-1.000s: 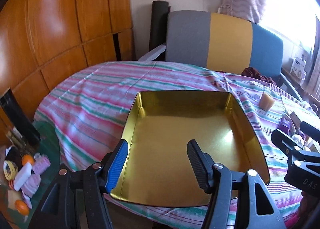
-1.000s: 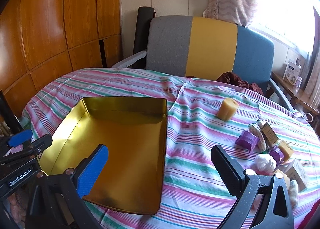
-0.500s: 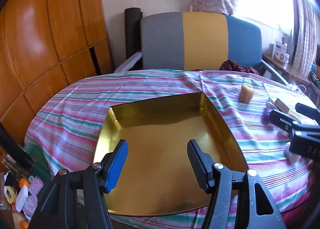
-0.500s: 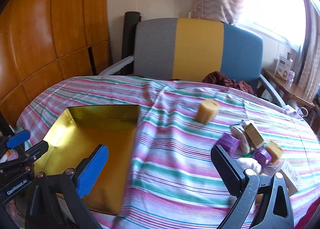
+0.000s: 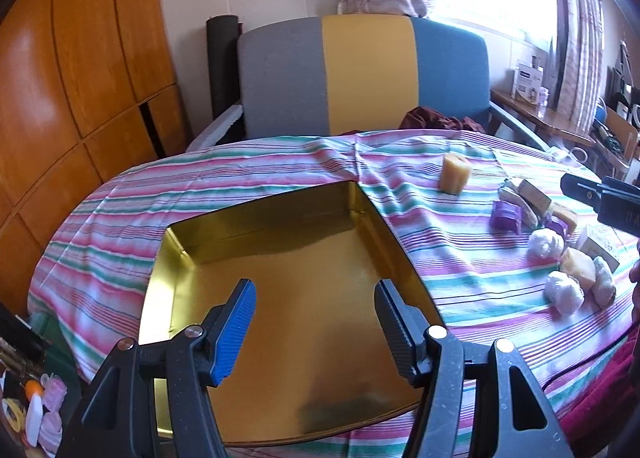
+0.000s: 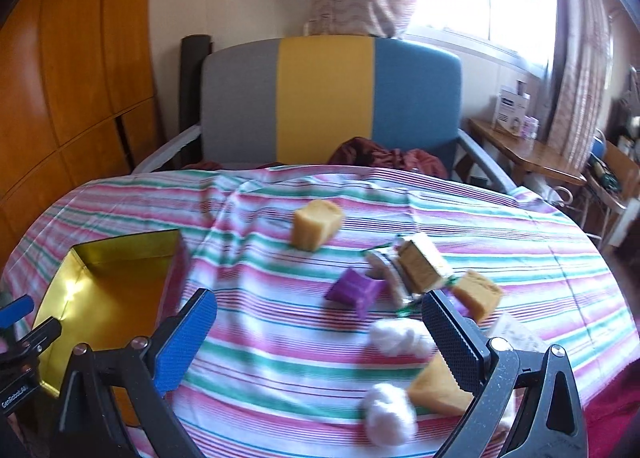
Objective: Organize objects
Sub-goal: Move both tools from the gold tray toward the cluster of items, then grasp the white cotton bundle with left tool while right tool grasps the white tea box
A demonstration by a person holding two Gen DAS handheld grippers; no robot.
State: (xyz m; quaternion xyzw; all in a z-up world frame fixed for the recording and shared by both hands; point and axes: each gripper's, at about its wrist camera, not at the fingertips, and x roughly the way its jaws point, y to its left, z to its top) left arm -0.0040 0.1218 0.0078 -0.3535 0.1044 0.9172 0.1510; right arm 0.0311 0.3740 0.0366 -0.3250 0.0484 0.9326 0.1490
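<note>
One shallow, glossy gold tray [image 5: 304, 278]

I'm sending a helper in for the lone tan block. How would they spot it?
On the striped tablecloth, look right of the gold tray, toward the chair. The lone tan block stands apart, farther back than the cluster of purple, white and tan pieces.

Left tongs [image 5: 314, 322] and right tongs [image 6: 318, 332] — both gaping, empty, angled downward.
</note>
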